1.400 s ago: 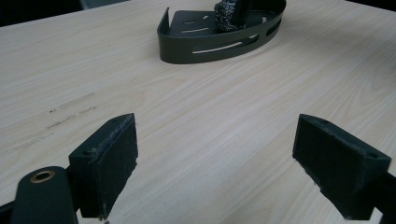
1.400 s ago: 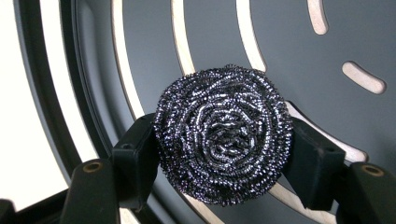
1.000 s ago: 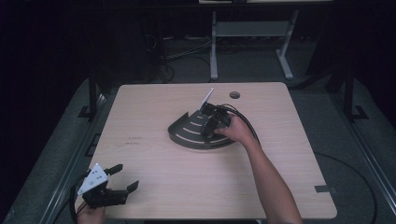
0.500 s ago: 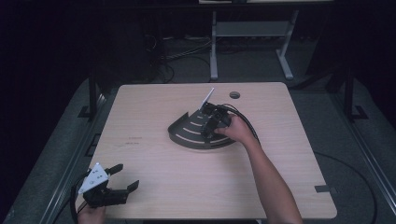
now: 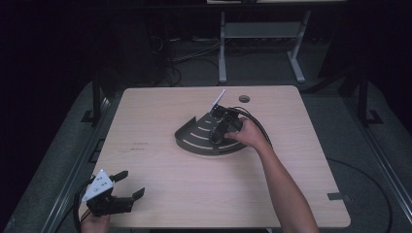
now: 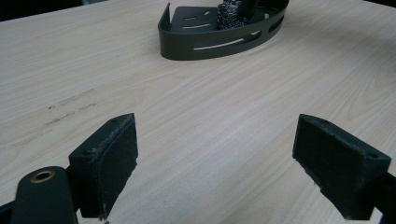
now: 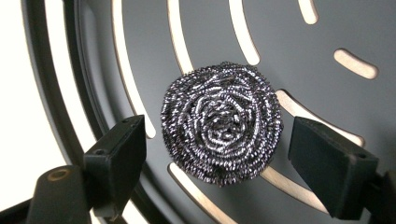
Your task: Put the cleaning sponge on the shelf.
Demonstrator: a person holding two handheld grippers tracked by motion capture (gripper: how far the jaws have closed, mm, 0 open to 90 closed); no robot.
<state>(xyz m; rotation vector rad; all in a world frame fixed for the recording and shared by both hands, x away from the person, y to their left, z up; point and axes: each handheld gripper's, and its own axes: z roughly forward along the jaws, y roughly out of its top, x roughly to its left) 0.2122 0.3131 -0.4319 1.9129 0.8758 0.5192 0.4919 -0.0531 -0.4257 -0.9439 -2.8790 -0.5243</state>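
- Dark floor and cable clutter ring the pale wooden table (image 5: pixel 160 121), which carries one item: a dark fan-shaped slotted tray (image 5: pixel 194 137) near its middle.
- We find the steel wool scourer (image 7: pixel 222 122) lying on the tray's slotted floor, a round coiled ball with no long axis to speak of.
- Our right gripper (image 7: pixel 219 161) hangs directly above it, jaws spread wide, one pad on either side and neither touching; the ball sits centred in the gap, so we judge a straight closing would take it.
- Our left gripper (image 5: pixel 116 194) rests at the table's near left corner, jaws also wide and holding nothing, well apart from the tray; the right is plainly the nearer.
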